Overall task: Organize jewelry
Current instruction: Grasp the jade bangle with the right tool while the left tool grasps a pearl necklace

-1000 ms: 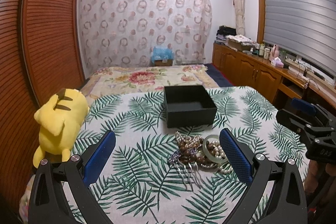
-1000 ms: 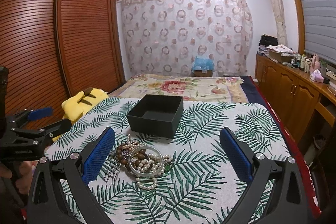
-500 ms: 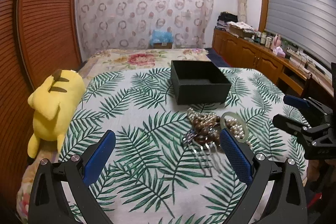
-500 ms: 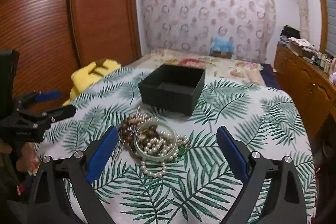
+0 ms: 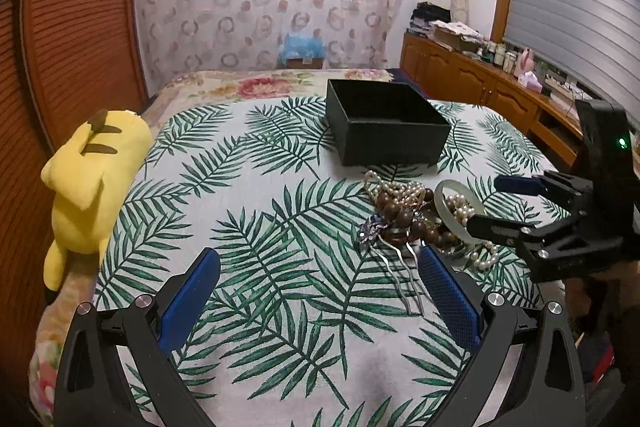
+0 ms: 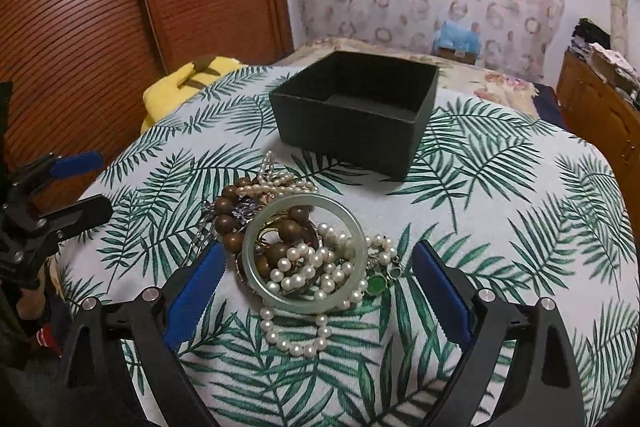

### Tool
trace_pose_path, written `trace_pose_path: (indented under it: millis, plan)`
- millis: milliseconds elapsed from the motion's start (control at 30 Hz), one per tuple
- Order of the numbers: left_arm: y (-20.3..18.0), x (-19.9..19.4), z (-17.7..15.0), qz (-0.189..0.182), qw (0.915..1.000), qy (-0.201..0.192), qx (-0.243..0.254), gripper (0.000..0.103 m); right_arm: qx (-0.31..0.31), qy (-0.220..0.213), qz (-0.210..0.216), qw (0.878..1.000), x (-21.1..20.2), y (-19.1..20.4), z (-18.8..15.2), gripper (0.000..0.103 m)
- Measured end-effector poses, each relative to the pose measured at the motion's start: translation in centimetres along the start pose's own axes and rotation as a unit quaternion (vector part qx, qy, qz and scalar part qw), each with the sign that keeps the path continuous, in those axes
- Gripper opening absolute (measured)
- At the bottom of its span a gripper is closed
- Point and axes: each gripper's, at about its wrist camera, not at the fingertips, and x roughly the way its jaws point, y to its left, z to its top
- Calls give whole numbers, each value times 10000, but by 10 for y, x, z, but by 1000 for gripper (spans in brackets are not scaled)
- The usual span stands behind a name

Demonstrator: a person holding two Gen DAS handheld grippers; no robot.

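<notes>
A heap of jewelry lies on the leaf-print cloth: a pale green bangle [image 6: 304, 301], pearl strands [image 6: 296, 345], brown wooden beads [image 6: 226, 223] and a metal hair comb [image 5: 404, 279]. An open, empty black box [image 6: 352, 123] stands just behind the heap; it also shows in the left wrist view [image 5: 384, 135]. My right gripper [image 6: 316, 263] is open, its blue pads either side of the bangle. My left gripper [image 5: 320, 267] is open and empty, left of the heap; its right pad is near the comb.
A yellow plush toy [image 5: 92, 171] lies at the table's left edge. A bed with a floral cover [image 5: 260, 83] is behind the table, a wooden wardrobe [image 6: 100, 7] to the left and a cabinet [image 5: 480, 83] to the right.
Both grippers have moved forward and lower toward the jewelry heap. The right gripper's pads now flank the bangle. Nothing has been picked up.
</notes>
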Motion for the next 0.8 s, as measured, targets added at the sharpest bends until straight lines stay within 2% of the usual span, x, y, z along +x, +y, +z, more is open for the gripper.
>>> trace_pose_path:
  millis: [167,400,633,800]
  plan:
    - [5,10,-3,-34,9998,160,-65,96,28,207,153,9997,15,-3,5,89]
    - [8,17,-5,-114,9994,294,-131,96,-83,382,317,9987,27,1,6,75]
    - [1,39,10,-135,9991,396,107,96,-130,141,283,9994,8,-2,1,75]
    - [-1,57,27,-322,9985,437,95,95,10,-29,220,9998,-13,-15,-4,75]
